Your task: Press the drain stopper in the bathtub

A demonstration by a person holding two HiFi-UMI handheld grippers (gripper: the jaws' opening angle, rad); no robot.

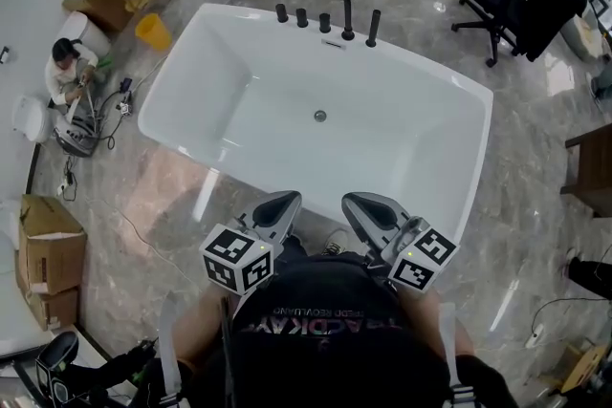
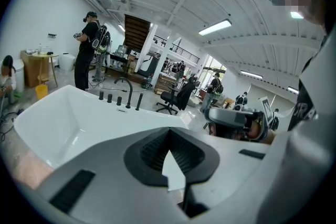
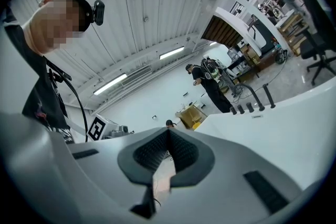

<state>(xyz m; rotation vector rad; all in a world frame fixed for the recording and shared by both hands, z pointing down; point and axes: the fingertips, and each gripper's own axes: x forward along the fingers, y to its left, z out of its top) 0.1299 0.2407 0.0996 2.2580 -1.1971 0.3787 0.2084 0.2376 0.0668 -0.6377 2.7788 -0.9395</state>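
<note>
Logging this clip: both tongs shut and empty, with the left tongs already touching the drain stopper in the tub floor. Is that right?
No. The head view shows the left tongs held by the bathtub's near rim, well apart from the drain stopper. The rest holds: both left and right tongs are shut and empty.

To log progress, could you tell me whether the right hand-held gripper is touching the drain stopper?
Apart. The head view shows the right hand-held gripper by the near rim of the tub, with bare white floor between it and the stopper.
</note>
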